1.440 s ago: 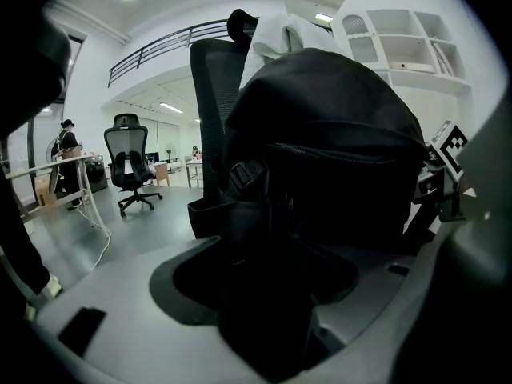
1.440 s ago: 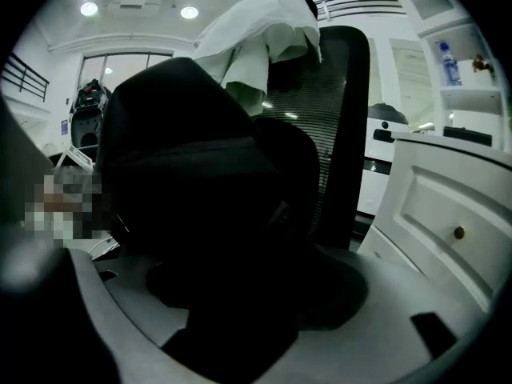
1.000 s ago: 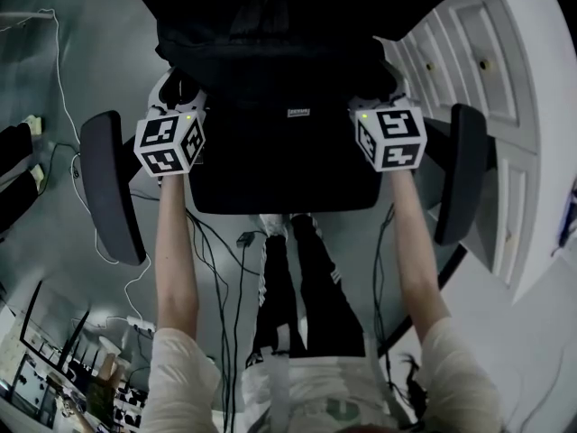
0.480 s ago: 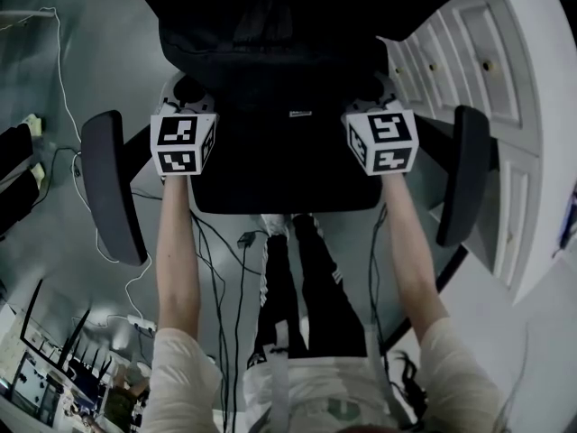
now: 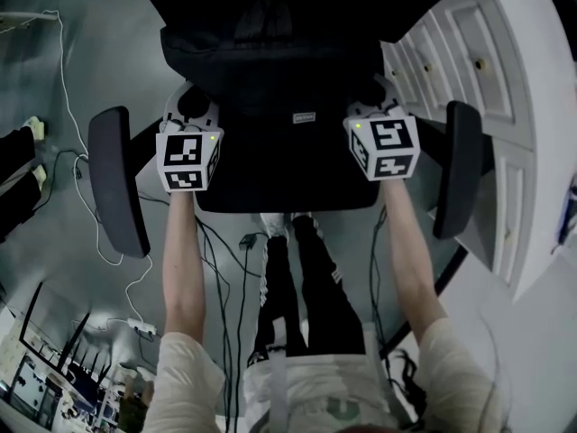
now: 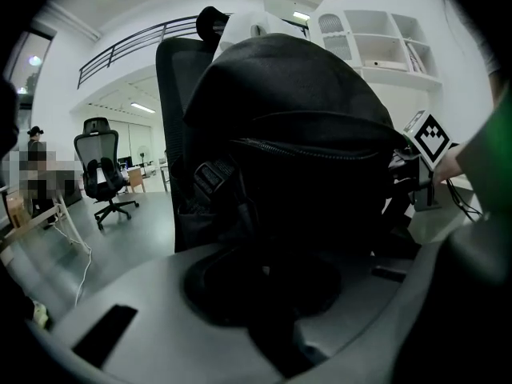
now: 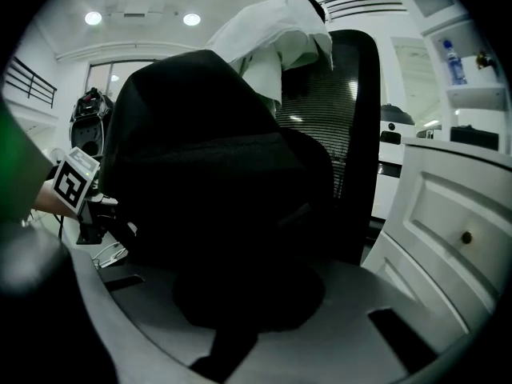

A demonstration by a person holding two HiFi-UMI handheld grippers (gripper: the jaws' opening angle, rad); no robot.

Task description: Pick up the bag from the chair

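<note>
The bag (image 5: 270, 57) sits on the chair (image 5: 117, 179). The left gripper (image 5: 191, 108) and right gripper (image 5: 374, 99) have just been closing and now pinch its sides. Only the left gripper view shows its zipper (image 6: 308, 152).

The bag (image 5: 270, 57) sits on the chair (image 5: 288, 174) between left tool (image 5: 193, 108) and right tool (image 5: 368, 102).

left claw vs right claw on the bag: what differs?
Left claw bites the bag near its zipper and buckle; right claw bites a plain side. Left claw has open floor beside it; right claw, a white cabinet. Both have just been closing, bag fabric between the jaws.
</note>
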